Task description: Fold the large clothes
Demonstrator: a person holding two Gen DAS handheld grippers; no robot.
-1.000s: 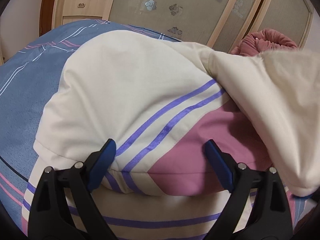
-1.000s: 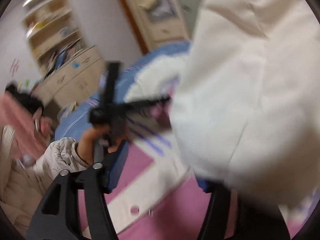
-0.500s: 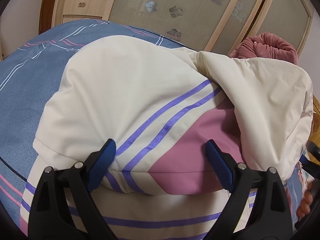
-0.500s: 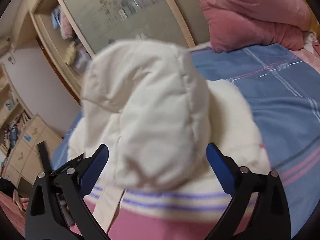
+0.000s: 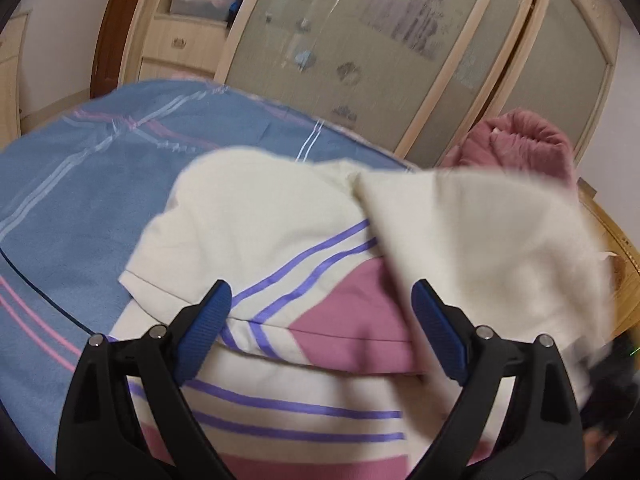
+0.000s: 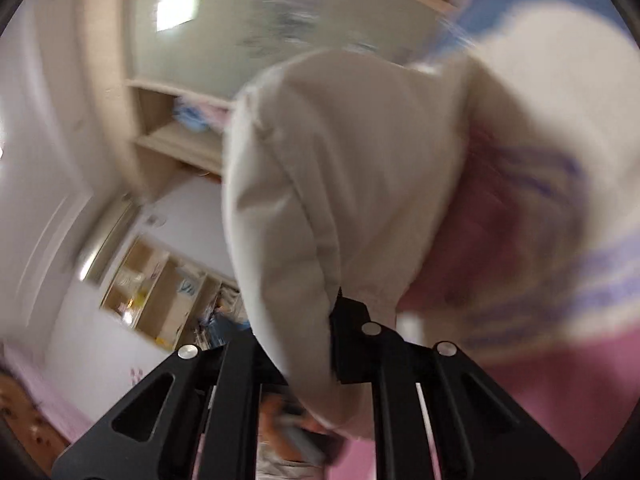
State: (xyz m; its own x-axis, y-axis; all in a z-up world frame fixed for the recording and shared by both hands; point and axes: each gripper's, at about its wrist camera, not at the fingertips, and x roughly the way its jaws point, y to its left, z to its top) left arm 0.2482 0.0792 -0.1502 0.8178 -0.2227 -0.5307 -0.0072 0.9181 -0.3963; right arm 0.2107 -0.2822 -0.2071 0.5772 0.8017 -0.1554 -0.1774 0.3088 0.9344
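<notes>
A cream garment with pink panels and purple stripes (image 5: 280, 248) lies on the blue bed cover (image 5: 72, 200). My left gripper (image 5: 320, 324) is open and empty, hovering over the folded pink and striped part. A cream flap (image 5: 480, 248), blurred, is lifted at the right of the left wrist view. My right gripper (image 6: 308, 328) is shut on that cream fold (image 6: 320, 184) and holds it up and tilted; its blue pads are hidden by the cloth. The right wrist view is blurred by motion.
A wardrobe with frosted sliding doors (image 5: 400, 52) stands behind the bed. A pink bundle of bedding (image 5: 520, 140) lies at the far right. Shelves and cabinets (image 6: 160, 288) line the wall in the right wrist view.
My right gripper was open over the cream flap half a second ago; now it is shut on it and swinging it up. The left gripper has drawn back and tilted up a little.
</notes>
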